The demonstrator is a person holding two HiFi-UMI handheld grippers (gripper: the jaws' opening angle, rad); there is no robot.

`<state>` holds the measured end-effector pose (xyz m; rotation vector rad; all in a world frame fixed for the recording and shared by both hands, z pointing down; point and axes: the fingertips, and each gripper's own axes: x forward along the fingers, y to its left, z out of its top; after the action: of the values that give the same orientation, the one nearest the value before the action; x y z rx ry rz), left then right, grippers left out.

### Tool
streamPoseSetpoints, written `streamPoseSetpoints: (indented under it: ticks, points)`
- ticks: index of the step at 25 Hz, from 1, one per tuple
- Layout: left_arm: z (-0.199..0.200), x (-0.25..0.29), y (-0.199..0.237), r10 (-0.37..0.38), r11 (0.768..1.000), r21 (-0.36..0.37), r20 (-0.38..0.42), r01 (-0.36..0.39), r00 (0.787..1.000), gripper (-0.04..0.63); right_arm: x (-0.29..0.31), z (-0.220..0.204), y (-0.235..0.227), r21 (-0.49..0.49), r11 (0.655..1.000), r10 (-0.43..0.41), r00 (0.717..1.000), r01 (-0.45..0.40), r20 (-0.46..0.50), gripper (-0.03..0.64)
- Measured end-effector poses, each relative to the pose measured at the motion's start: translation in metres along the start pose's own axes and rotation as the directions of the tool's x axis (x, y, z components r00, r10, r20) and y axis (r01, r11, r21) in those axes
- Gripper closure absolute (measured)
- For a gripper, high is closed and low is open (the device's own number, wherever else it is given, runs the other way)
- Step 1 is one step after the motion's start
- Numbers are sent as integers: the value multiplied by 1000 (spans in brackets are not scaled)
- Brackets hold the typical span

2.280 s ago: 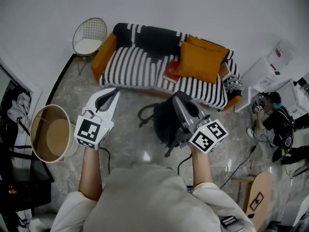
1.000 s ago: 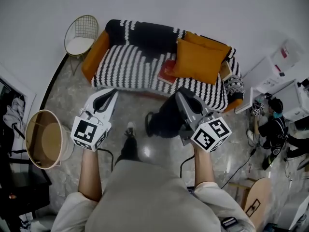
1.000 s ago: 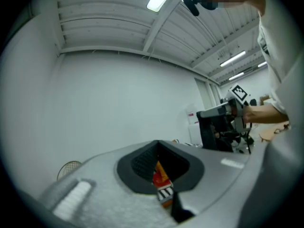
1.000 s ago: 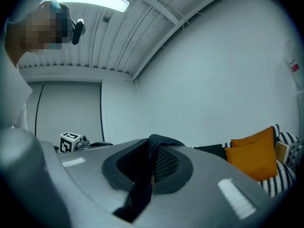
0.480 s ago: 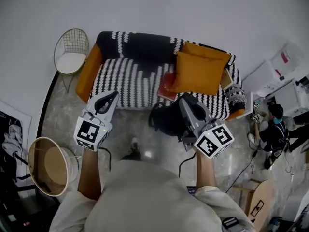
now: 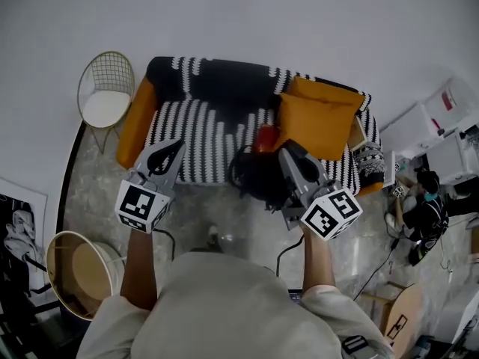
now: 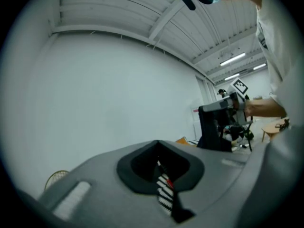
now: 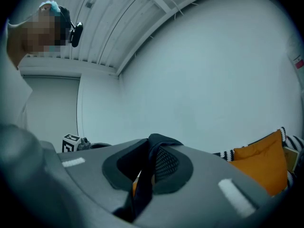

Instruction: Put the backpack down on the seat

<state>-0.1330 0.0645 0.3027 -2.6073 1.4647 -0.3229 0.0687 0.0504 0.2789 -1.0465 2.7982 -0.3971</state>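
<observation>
The right gripper [image 6: 289, 152], clamped on the backpack [image 6: 258, 179] strap, held it at the sofa [image 6: 191, 129] front edge; released there, it risked sliding off. The left gripper [image 6: 174, 146] was closed, empty.

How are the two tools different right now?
The right tool is clamped on a strap of the black backpack; the left tool is shut with nothing in it. The right tool is close to the orange cushion; the left tool is nearer the wire chair. Both point toward the striped sofa.

No legible text, labels or numbers seen
</observation>
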Motion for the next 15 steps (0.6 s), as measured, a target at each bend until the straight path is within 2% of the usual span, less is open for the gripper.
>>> streamPoseSetpoints:
  ticks: [7, 15]
  points:
    - [-25, 41, 51, -34, 999, -18, -22, 34, 999, 592, 71, -5, -32, -2, 1000, -24, 999, 23, -30, 591]
    - [-36, 88, 92, -64, 998, -14, -18, 64, 998, 592, 122, -7, -66, 8, 999, -42, 998, 42, -56, 591]
